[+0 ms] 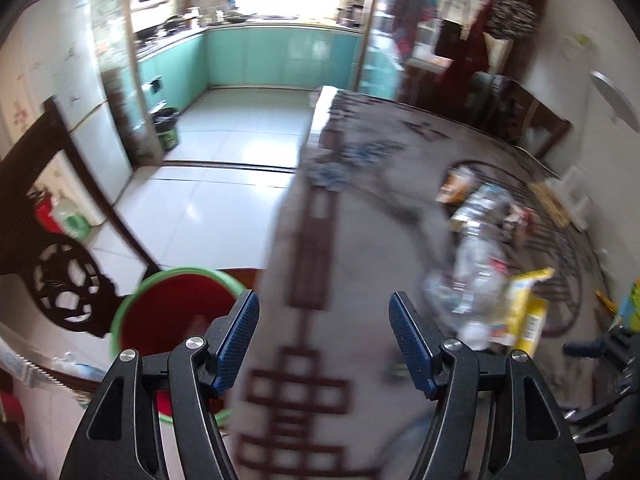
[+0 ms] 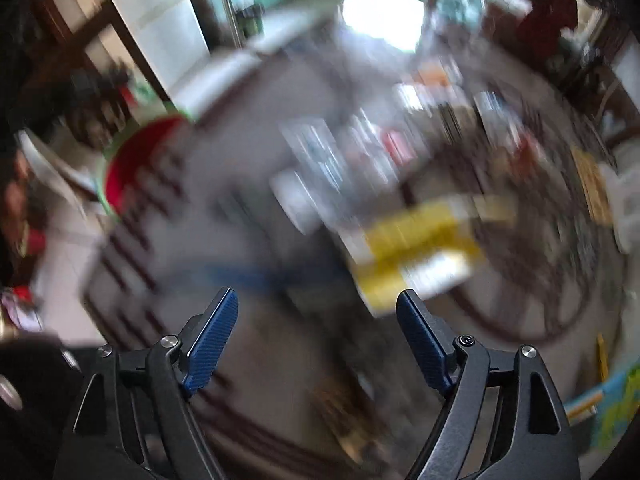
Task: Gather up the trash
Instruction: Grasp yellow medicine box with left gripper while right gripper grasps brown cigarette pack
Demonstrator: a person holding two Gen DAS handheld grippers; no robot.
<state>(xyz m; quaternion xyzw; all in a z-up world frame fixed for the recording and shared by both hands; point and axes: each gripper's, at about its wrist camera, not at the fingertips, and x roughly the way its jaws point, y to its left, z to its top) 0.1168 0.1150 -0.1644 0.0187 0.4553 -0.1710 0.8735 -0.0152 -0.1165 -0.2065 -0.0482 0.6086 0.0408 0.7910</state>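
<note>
Both claws empty, agape over patterned tablecloth [image 1: 320, 240]; tiled floor [image 1: 224, 152], teal cabinets [image 1: 280, 56] beyond.

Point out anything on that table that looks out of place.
A heap of litter lies loose on the patterned tablecloth: crumpled clear plastic, a yellow packet and other wrappers too blurred to name. The red bin stands beside the table.

The left claw [image 1: 323, 316] has two matte black angular arms with triangular cut-outs, each jointed by round silver screws. Its fingertips [image 1: 239, 340] carry blue ribbed pads facing inward. The right claw [image 2: 316, 320] is built alike: black arms, silver and dark screw heads, and blue ribbed pads [image 2: 212, 338].
</note>
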